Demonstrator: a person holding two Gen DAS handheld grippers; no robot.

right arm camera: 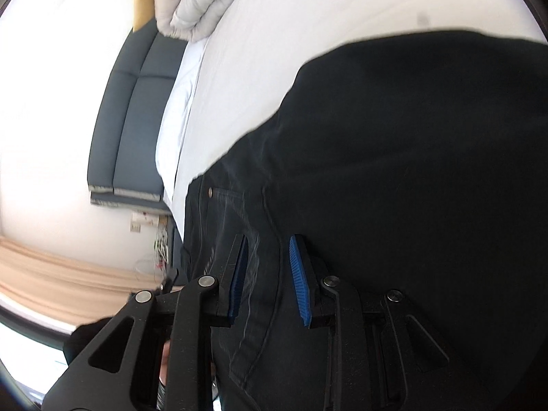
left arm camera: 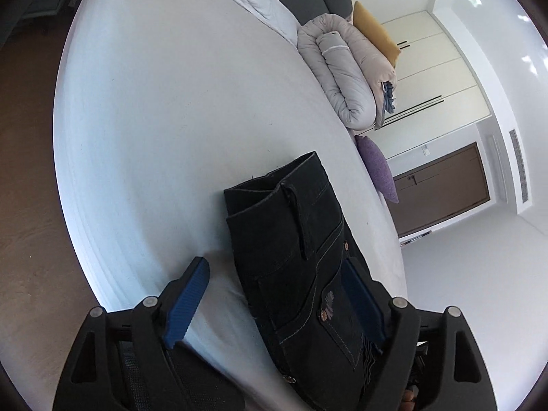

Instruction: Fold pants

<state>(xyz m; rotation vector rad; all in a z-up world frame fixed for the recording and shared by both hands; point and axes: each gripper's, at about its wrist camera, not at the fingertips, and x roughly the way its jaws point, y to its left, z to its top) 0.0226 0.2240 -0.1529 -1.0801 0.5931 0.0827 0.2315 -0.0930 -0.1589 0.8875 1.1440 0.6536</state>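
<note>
Progress: the pants [left arm camera: 301,250] lie on the bed [left arm camera: 164,120] in a compact stack of several layers, waistband and pocket rivets uppermost, so the main folds appear done. Judged from the present lie of the cloth, what remains is a last tidy or a final fold and release; whether the stack is square all round cannot be told, as its near end is hidden under the tools.

Left claw [left arm camera: 277,294]: jaws spread wide, straddling the near end of the pants. One blue pad sits clear of the cloth over bare sheet; the other lies against or partly behind the far edge of the denim. It grips nothing.

Right claw [right arm camera: 269,281]: jaws set at a narrow to middling gap, with dark denim filling the space between the pads. Whether the pads actually pinch the cloth or merely sit over it cannot be told. A large dark fold bulges beyond the pants' seam on this side.

Containers: none in either view. Beyond the pants, at the far edge of the bed, rest a rolled grey duvet [left arm camera: 342,75], a yellow cushion [left arm camera: 375,30] and a purple cushion [left arm camera: 376,167]
</note>
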